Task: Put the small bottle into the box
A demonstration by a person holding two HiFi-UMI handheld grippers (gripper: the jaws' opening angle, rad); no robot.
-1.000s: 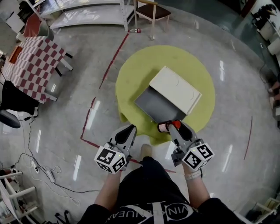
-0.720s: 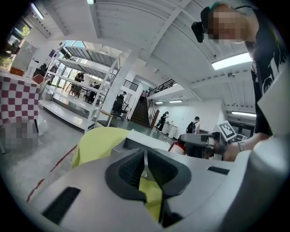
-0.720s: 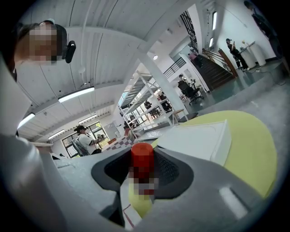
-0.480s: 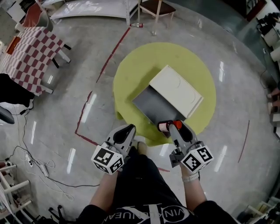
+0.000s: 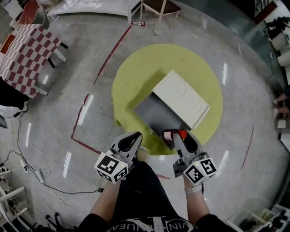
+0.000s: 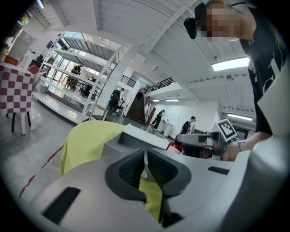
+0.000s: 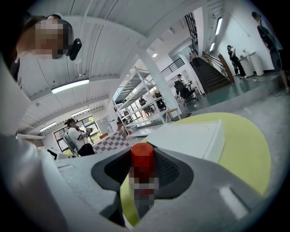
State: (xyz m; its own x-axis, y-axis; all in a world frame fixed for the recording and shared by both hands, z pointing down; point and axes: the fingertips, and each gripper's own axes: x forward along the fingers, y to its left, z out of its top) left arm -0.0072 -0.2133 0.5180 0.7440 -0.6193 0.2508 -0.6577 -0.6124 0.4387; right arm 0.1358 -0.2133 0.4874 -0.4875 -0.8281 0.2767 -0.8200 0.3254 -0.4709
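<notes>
A small bottle (image 5: 172, 134) with a red cap (image 7: 142, 157) is clamped in my right gripper (image 5: 177, 134), at the near edge of the box. The box (image 5: 159, 113) lies on a round yellow-green table (image 5: 136, 77); its dark grey inside faces up and its cream lid (image 5: 182, 99) is folded back beyond it. In the right gripper view the bottle stands upright between the jaws, with the lid (image 7: 190, 138) ahead. My left gripper (image 5: 134, 137) is shut and holds nothing, hovering over the table's near edge left of the box. From the left gripper view the box (image 6: 131, 140) and the bottle (image 6: 174, 147) appear ahead to the right.
A red-and-white checked table (image 5: 25, 47) stands at far left. White shelving (image 5: 90, 7) and a wooden chair (image 5: 158, 7) are at the back, with a bottle (image 5: 138, 23) on the floor there. Red tape lines (image 5: 84, 115) cross the grey floor. Cables (image 5: 31, 172) lie at lower left.
The view has shifted as the person stepped closer to the table. Both grippers keep their pose, and the bottle now sits nearer the box's near edge.
</notes>
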